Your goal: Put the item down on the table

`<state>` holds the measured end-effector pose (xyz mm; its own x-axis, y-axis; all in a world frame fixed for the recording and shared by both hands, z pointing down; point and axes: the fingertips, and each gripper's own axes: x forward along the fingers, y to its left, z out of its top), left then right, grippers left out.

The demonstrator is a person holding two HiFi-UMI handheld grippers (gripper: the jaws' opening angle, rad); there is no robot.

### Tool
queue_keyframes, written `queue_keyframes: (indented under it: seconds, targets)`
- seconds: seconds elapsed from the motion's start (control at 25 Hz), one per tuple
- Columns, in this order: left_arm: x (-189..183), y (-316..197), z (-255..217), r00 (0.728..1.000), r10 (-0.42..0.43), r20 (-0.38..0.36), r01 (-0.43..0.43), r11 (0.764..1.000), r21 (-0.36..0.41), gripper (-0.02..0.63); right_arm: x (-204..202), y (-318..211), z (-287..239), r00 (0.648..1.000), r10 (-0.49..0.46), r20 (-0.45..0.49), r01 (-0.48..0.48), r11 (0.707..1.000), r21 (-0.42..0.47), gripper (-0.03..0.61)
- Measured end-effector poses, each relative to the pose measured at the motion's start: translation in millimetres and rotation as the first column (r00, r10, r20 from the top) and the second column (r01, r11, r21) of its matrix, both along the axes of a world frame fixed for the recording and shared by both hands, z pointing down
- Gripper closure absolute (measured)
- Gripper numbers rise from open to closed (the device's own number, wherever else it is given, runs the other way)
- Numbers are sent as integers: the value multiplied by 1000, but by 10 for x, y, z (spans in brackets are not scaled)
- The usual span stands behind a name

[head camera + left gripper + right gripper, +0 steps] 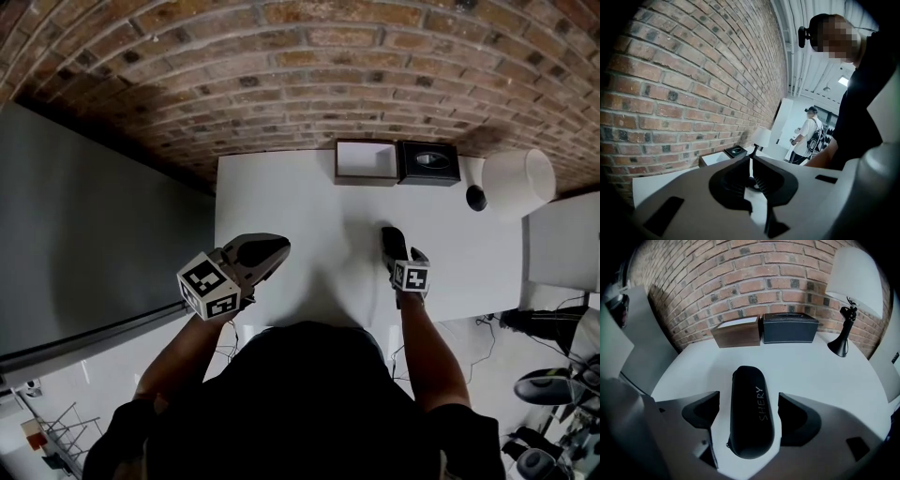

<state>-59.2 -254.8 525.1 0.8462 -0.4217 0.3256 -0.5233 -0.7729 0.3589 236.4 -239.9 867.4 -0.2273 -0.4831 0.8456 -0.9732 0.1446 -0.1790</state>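
Note:
A black oblong glasses case (751, 411) with "SHERY" printed on it lies flat on the white table (811, 362). My right gripper (749, 401) is open, one jaw on each side of the case, and a strip of table shows in both gaps. From the head view, the case (394, 239) is a dark shape just ahead of the right gripper (395, 247), near the table's middle. My left gripper (279, 246) hovers over the table's left part, turned sideways. Its jaws (751, 159) are shut with nothing between them.
At the table's back edge, against the brick wall, stand a brown wooden box (737, 331) and a black box (790, 327). A white-shaded lamp (851, 282) on a black base stands at the back right. A grey panel (84, 234) lies left of the table.

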Motion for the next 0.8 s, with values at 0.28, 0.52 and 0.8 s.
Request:
queue_keyframes:
  seconds: [0.28,0.52,0.8]
  targets:
    - [8,68,-118,999,30,-17,-30,999,29,577,-24,-19,-388,1000,-3,4,2,996,85,176]
    - [-20,149,-190,997,66,-34,-64,996,61,577,81,83,-712,997,72,30,-75,990,117,175]
    - [16,201,-302,993,109,-51,-104,991,87,577,77,206,-1130,989,121,81,-133,976,174,176]
